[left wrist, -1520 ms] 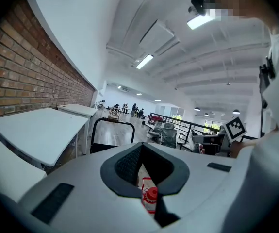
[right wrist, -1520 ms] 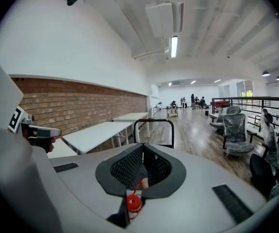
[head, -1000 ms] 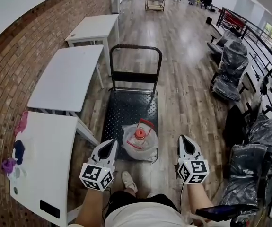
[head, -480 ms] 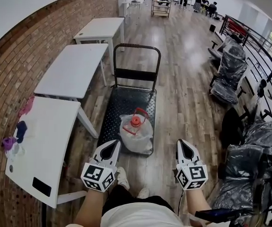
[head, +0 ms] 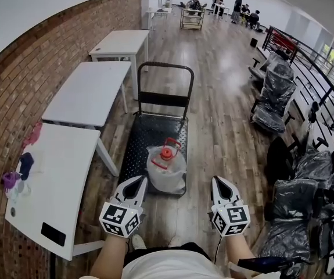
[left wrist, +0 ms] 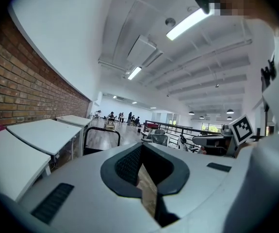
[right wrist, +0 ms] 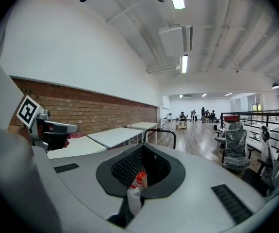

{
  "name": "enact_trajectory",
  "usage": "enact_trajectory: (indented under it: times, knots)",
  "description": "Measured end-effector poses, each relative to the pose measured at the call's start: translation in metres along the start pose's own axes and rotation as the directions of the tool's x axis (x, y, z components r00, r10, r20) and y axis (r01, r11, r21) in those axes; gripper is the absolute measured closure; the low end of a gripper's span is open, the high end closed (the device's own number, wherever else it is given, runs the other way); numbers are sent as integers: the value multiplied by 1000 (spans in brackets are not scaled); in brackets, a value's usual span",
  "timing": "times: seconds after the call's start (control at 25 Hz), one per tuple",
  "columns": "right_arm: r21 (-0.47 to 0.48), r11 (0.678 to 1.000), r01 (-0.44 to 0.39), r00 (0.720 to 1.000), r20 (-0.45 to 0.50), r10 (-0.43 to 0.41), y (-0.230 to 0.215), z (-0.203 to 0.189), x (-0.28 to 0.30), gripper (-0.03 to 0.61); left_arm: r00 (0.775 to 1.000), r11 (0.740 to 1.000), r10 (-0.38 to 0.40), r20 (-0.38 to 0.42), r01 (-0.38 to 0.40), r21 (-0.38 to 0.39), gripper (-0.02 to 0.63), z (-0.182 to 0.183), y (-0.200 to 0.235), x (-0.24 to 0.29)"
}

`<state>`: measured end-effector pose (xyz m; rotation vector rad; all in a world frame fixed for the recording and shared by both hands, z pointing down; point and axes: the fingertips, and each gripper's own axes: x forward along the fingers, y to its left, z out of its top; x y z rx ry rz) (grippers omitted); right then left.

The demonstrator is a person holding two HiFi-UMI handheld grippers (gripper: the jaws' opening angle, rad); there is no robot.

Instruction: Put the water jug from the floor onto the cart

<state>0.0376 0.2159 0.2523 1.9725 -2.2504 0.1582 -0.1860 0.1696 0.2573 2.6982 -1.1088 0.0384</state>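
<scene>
Head view: the left gripper [head: 136,182], held nearly level at waist height, is clenched on nothing; ahead, the water jug [head: 167,170] sits on the cart [head: 146,133]; the right gripper [head: 219,182] is likewise level, closed and empty.

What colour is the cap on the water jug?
Orange-red: the cap tops the clear water jug, and it shows best in the head view.

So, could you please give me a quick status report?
Left hand-held gripper and right hand-held gripper shut, empty. Water jug on cart deck. Nothing in between.
</scene>
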Motion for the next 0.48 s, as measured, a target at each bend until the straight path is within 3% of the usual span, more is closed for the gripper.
enact_trajectory:
  times: [0.28,0.48]
  knots:
    - [-10,1000,-6,1000,1,6,47,9,14,577,1000,1000,20,-6,-20,-11,614,6,47,-28]
    - [2,1000,23,1000,-6,-23,53,12,15,577,1000,1000,-26,0,26,14,614,20,50,-28]
